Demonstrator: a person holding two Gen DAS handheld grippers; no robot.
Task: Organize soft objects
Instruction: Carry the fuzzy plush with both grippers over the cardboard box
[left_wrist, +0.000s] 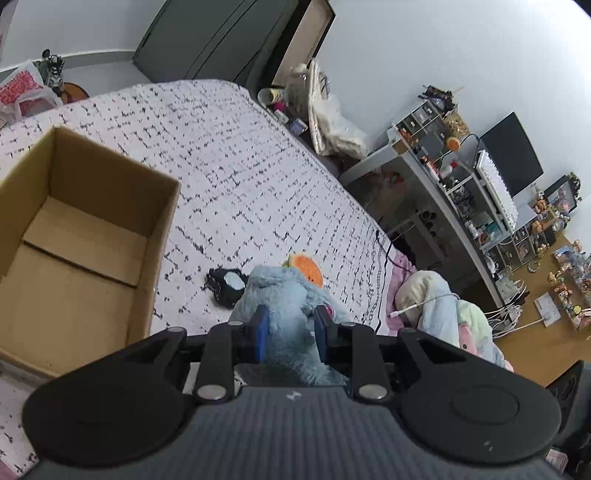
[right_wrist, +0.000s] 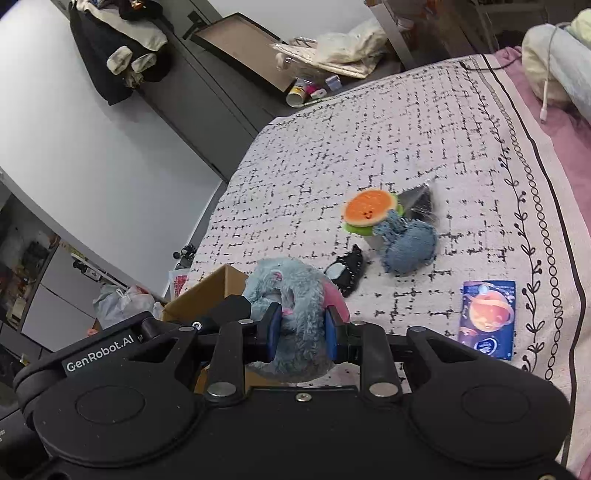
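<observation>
Starting at the left of the left wrist view: an open cardboard box (left_wrist: 79, 236), plain brown, square-cornered, its flat bottom flaps showing, sits on the bed (left_wrist: 229, 155). The bedspread is a pale woven cover with a broken black grid print. Just right of the box lies a small black pouch (left_wrist: 226, 285) with a pale patch, then a fluffy grey-blue plush (left_wrist: 291, 314), shaggy and shapeless from here. The left gripper (left_wrist: 291, 325) has its blue pads pressed into the fur on both sides, jaws narrow, so it's got the plush. Behind it an orange round burger toy (left_wrist: 306, 266) peeks out. Further right there's a rumpled pastel blanket (left_wrist: 443, 310) with a white cable on it, then a cluttered desk (left_wrist: 454, 206) with a dark monitor.

Right wrist view, again left to right: only a corner of the box (right_wrist: 207, 291) shows, beside the left gripper's black finger. The right gripper (right_wrist: 301, 332) is clamped narrow on the same plush (right_wrist: 291, 295), and here you can see its pink patches. Only this view shows the pouch (right_wrist: 345, 273) and burger toy (right_wrist: 369, 208) in full, plus a stitched blue denim toy (right_wrist: 408, 245), a shiny grey wrapper (right_wrist: 419, 201) behind it, and a glossy blue packet (right_wrist: 487, 319) with an orange planet, all on the bedspread. The bed's vine-and-ring border is also only visible here.
</observation>
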